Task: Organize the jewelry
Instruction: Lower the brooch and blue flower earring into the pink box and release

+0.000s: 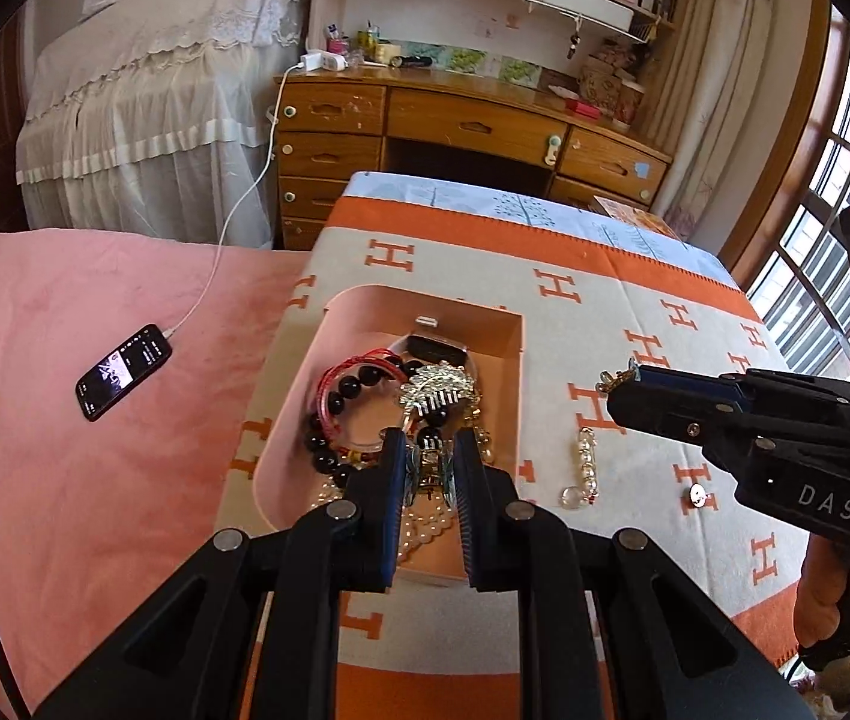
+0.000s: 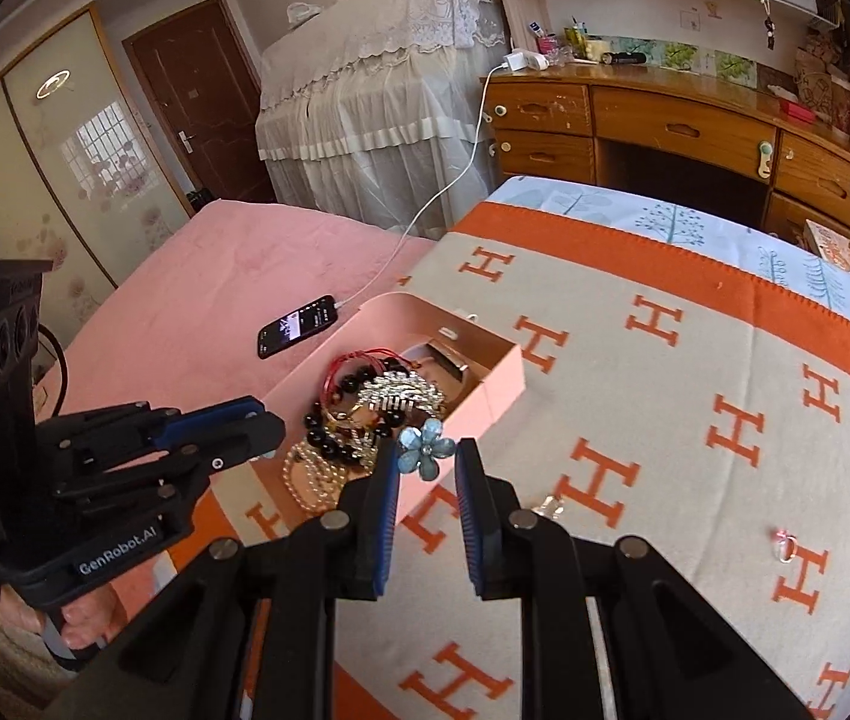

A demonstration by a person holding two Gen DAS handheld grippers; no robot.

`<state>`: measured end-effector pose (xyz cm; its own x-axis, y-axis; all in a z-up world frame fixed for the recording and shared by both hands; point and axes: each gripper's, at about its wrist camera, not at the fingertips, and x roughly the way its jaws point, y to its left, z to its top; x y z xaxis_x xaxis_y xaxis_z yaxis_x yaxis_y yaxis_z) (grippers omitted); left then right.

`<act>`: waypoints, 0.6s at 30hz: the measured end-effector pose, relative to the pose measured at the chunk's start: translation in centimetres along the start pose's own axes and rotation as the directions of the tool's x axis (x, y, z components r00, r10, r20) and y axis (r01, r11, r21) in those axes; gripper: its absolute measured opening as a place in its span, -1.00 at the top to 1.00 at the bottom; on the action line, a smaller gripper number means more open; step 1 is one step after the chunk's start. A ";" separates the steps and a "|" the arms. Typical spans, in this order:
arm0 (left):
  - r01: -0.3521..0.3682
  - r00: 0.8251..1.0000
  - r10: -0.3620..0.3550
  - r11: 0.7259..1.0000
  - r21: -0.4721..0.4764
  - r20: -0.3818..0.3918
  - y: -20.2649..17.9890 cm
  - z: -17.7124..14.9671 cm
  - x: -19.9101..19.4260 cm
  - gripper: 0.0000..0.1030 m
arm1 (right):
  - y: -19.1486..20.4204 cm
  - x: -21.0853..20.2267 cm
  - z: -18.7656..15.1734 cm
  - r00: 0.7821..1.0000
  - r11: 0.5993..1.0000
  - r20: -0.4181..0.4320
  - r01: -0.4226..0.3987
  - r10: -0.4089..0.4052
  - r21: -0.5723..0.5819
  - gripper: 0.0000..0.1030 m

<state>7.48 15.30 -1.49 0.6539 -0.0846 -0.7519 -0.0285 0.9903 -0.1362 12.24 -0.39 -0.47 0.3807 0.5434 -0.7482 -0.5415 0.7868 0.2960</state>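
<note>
the left fingers [image 1: 380, 498] stand nearly closed, and a small blue-green glassy piece [image 1: 412, 471] sits edge-on between their tips. it looks pinched by its rims, though the grip is hard to confirm from this angle. directly beyond and below those tips lies the open pink box [image 1: 509, 360], so the piece seems to be carried there to join what is already gathered.

inside the box, just ahead of the left fingers, are a black bead bracelet [image 1: 329, 420], a silver comb [image 1: 437, 387] and a pearl strand [image 1: 425, 531] that runs under the fingertips.

the right fingers [image 2: 479, 516] are also drawn in narrow, clamped on a blue flower brooch [image 2: 425, 447] by opposite petals. it faces the camera flat, which keeps the thin petals from slipping sideways. the box wall is just beyond the right fingertips and to their left, so the brooch is probably bound for the same place.

some loose jewelry is not yet sorted on the h-patterned blanket [image 2: 665, 420]. a clear bead bracelet [image 1: 584, 462] lies to the right of the left fingers, near the box. a small pink ring [image 2: 785, 543] sits well off to the right of the right fingers. judged from this, the tidying is partway done. the next move calls for lowering each piece over the box before letting go, since both hang above soft cloth where a small drop could hide them.
</note>
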 end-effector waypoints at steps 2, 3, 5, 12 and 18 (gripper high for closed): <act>-0.021 1.000 0.021 1.000 -0.007 0.016 0.7 -0.5 0.1 0.73 | 0.5 0.7 0.3 1.000 1.000 -0.003 -0.015 0.015 0.022 0.64; -0.033 0.999 0.033 0.999 -0.010 0.017 1.0 -0.7 0.3 0.73 | 0.6 1.1 0.5 1.000 0.999 -0.010 -0.028 0.028 0.038 0.64; -0.048 0.999 0.048 0.999 -0.017 0.009 1.5 -1.1 1.0 0.73 | 0.9 2.0 0.7 0.998 0.996 -0.022 -0.053 0.055 0.066 0.64; -0.079 0.997 0.078 0.997 -0.028 -0.009 1.9 -1.8 2.8 0.73 | 1.7 4.3 1.0 0.997 0.994 -0.048 -0.056 0.060 0.093 0.63; -0.081 0.997 0.081 0.996 -0.042 -0.009 2.1 -1.9 3.1 0.55 | 2.3 5.4 0.8 0.996 0.994 -0.075 -0.051 0.058 0.100 0.62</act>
<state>8.00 16.95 -5.36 0.6427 -0.0049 -0.7661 -0.1134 0.9884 -0.1015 13.64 4.59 -3.37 0.2916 0.5649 -0.7719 -0.4825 0.7837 0.3912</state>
